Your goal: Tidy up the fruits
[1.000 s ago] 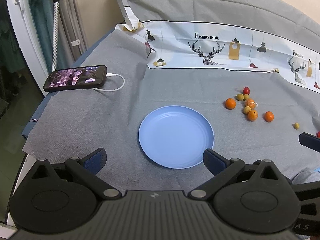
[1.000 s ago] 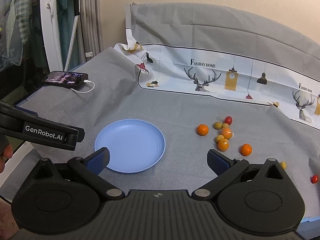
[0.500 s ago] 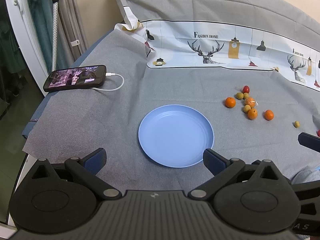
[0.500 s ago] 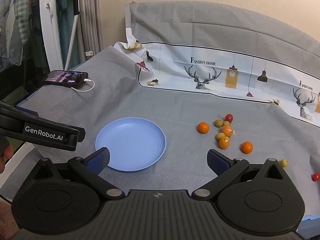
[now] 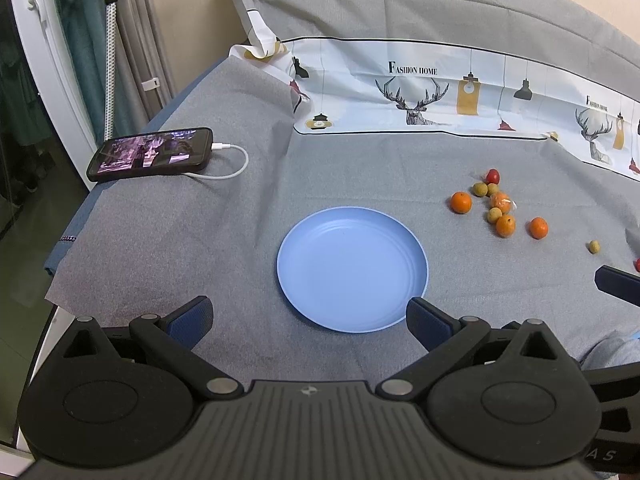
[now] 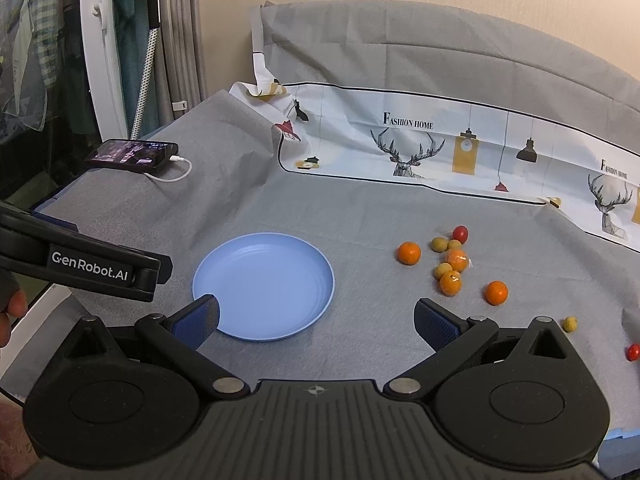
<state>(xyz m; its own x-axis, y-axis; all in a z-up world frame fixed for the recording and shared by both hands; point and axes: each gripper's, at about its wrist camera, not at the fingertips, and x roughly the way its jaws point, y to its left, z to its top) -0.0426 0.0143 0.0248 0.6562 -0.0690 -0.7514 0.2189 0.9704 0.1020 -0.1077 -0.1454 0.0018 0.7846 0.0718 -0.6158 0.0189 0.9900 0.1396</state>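
Surface: grey felt cloth (image 5: 360,168) covering the table, creased toward the upper left of the frame and running up the back.
Printed strip: white band (image 5: 420,92) with deer heads, lamps and "Fashion Home" lettering, across the upper middle of both views.
Room: beige wall at the top; white frame (image 6: 100,40) and hanging curtains in the upper left.
Phone: (image 5: 152,154) screen lit, left of centre in the left view, white cable (image 5: 224,168) plugged in.
Plate: blue plate (image 5: 352,268), nothing on it, frame centre in the left view, lower left of centre in the right.
Fruits: loose cluster (image 6: 450,260) of orange, yellow-green and red pieces on the cloth, right of the plate and apart from it; one small yellow piece (image 6: 570,323) and one red (image 6: 633,352) lie further toward the right edge.
My left gripper: (image 5: 308,318) fingers spread wide, holding nothing, low over the plate's near rim.
My right gripper: (image 6: 316,318) fingers spread wide, holding nothing, cloth and plate edge between them.
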